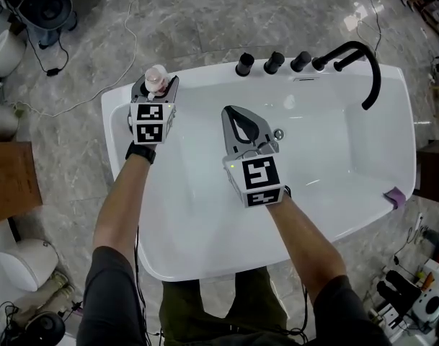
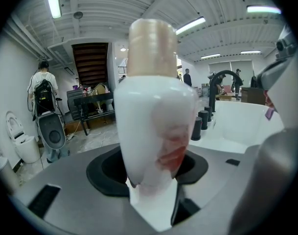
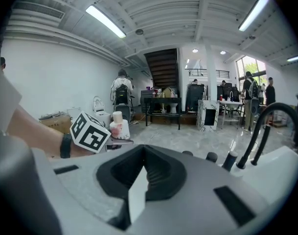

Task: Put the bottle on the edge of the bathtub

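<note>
Head view hides the base

Your left gripper (image 1: pixel 156 86) clamps the pale-capped white bottle (image 1: pixel 156 77) at the far-left rim of the bathtub (image 1: pixel 117 111). Its jaws cover the bottle's bottom, so contact is unclear. Your right gripper (image 1: pixel 237 115) hangs closed and empty.

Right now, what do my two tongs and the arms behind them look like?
The left tongs and the right tongs are grey with a black inner lining and rounded, loop-like outlines. Each carries a white cube with black square markers: the left cube and the right cube. A black band sits on the left wrist. The short sleeves are dark grey.
</note>
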Available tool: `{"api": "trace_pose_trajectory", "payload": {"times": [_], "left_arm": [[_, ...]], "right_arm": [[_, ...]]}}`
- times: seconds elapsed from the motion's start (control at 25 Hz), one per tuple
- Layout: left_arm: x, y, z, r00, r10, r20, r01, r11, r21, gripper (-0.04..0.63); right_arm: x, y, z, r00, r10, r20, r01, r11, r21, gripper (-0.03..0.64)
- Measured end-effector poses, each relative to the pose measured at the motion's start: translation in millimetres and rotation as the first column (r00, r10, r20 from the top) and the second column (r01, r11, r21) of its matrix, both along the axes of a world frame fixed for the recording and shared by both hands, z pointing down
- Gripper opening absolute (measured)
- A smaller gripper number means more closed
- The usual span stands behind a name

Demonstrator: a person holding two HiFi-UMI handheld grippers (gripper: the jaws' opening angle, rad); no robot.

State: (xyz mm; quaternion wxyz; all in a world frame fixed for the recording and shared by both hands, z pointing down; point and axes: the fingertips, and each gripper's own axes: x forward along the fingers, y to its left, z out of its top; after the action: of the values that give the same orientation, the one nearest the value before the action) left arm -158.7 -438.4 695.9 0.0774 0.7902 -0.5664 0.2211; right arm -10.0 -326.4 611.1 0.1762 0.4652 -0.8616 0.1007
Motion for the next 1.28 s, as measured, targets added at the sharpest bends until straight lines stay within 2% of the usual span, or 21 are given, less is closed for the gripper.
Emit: {"api": "trace_pose_trajectory", "payload": {"times": [0.2, 0.4, 0.6, 0.92, 1.28], "left_arm": [[2, -11, 11, 1.0, -0.005, -0.006, 0.005, 1.0, 0.004, 0.23], [-5, -19, 23, 0.998, -0.046, -0.04, 0.045, 0.999, -0.012, 0.23], [-7, -27, 22, 0.996, -0.068, -0.06, 0.069, 0.998, 0.006, 0.229], [-17, -34, 21, 0.981, -0.121, -0.152, 0.128, 0.991, 0.037, 0.229], [-14, -37, 21, 0.983, -0.122, -0.138, 0.133, 0.989, 0.072, 0.233]], "right_arm": [[11, 6, 20, 1.0, 0.01, -0.022, -0.01, 1.0, -0.03, 0.002], [19, 11, 34, 0.999, 0.013, -0.03, -0.015, 0.999, -0.044, 0.002], [24, 15, 43, 0.999, 0.015, -0.037, -0.017, 0.998, -0.054, 0.002], [32, 19, 55, 0.999, 0.018, -0.05, -0.021, 0.998, -0.067, 0.002], [33, 22, 66, 0.999, 0.008, -0.048, -0.012, 0.996, -0.091, 0.002]]}}
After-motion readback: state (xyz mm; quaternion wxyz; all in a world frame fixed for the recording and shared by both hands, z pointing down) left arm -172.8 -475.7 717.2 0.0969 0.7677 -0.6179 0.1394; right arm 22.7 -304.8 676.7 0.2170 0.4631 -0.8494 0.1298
